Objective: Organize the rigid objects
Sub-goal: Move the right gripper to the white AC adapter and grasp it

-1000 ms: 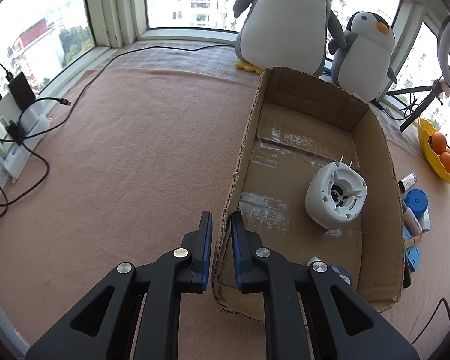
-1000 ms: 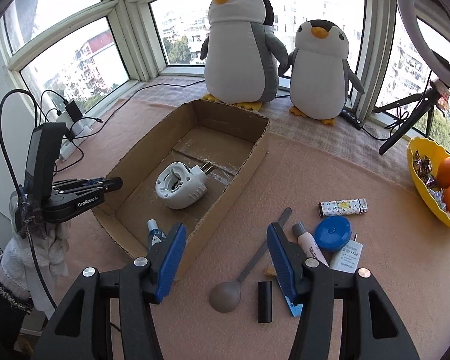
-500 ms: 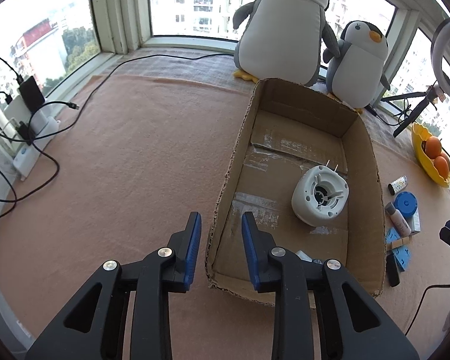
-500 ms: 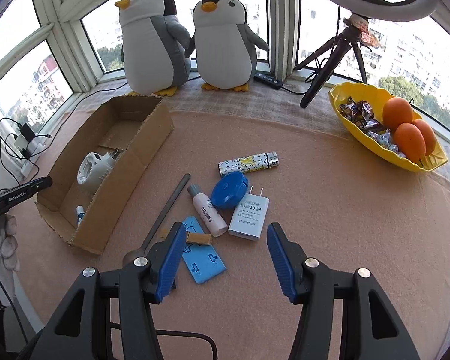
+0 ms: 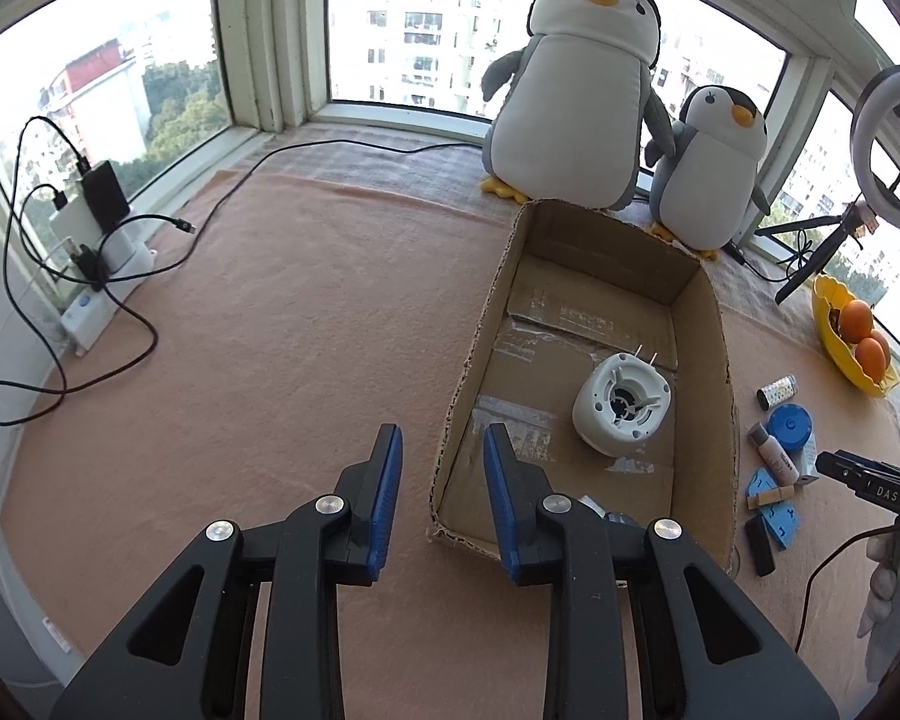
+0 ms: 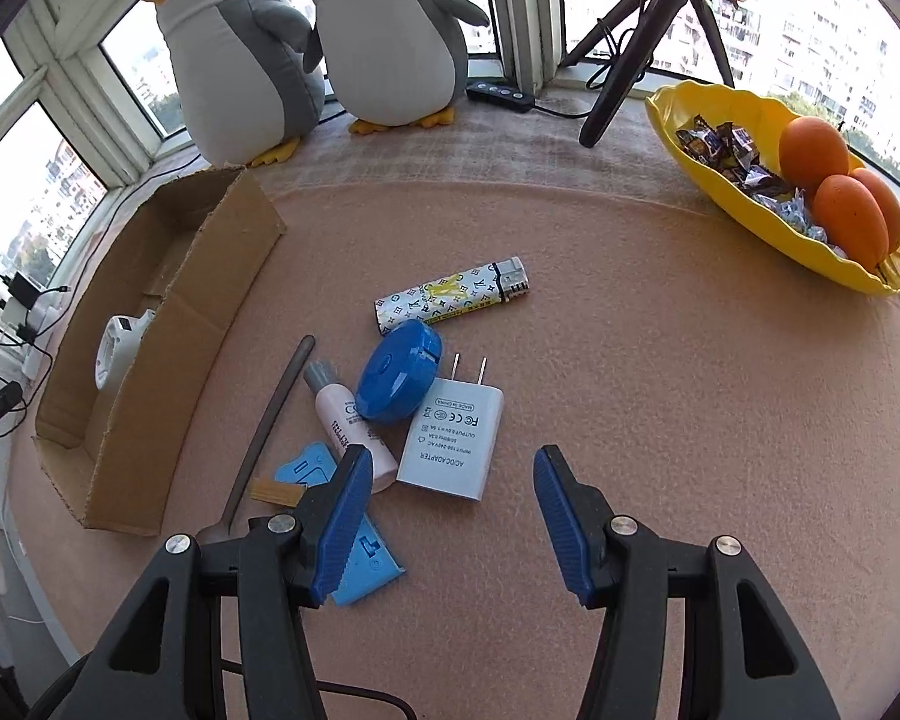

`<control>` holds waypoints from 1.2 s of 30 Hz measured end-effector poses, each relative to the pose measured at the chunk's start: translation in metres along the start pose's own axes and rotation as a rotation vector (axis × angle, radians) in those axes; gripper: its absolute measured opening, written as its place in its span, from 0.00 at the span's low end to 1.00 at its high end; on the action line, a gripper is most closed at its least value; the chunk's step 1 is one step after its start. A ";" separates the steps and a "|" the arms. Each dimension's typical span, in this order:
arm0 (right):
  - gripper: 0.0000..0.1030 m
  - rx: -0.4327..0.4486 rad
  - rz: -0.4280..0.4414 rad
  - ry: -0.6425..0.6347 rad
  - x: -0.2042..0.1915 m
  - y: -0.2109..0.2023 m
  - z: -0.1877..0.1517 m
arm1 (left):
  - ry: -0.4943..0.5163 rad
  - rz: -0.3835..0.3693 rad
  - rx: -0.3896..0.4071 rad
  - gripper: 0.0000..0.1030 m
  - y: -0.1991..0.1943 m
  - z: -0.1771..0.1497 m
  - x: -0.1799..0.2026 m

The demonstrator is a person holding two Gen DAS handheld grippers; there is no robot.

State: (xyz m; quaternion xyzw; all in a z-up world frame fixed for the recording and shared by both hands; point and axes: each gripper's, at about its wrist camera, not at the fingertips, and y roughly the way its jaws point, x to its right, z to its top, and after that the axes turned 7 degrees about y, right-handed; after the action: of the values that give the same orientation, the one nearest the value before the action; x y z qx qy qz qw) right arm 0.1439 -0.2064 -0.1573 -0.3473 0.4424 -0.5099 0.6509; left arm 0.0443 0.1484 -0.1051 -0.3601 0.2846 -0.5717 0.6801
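Left gripper (image 5: pixel 441 456) fingers parted, empty, astride the cardboard box (image 5: pixel 723 360) near-left wall. Right gripper (image 6: pixel 447 480) fingers spread, empty, above the white adapter (image 6: pixel 453 441).

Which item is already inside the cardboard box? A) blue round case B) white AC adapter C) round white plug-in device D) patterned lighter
C: the round white plug-in device lies on the cardboard box floor; the other three lie outside on the cloth.
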 end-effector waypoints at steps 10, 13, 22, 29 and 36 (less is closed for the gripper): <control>0.43 -0.043 -0.029 -0.037 -0.007 0.021 0.002 | -0.022 0.014 0.001 0.26 -0.005 -0.004 -0.004; 0.39 -0.053 -0.039 -0.045 -0.006 0.025 0.005 | -0.020 0.014 0.001 0.26 -0.005 -0.004 -0.004; 0.32 -0.077 -0.063 -0.064 -0.001 0.034 0.011 | -0.015 0.012 0.000 0.26 -0.005 -0.003 -0.003; 0.32 -0.063 -0.094 -0.049 0.009 0.029 0.008 | -0.023 0.003 -0.014 0.26 0.001 -0.003 -0.004; 0.32 -0.036 -0.122 -0.016 0.026 0.019 0.002 | -0.028 0.000 -0.019 0.26 0.005 -0.003 -0.006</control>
State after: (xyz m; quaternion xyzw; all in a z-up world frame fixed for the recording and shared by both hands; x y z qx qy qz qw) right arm 0.1551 -0.2271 -0.1795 -0.3892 0.4245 -0.5378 0.6158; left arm 0.0434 0.1542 -0.1109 -0.3746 0.2802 -0.5639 0.6805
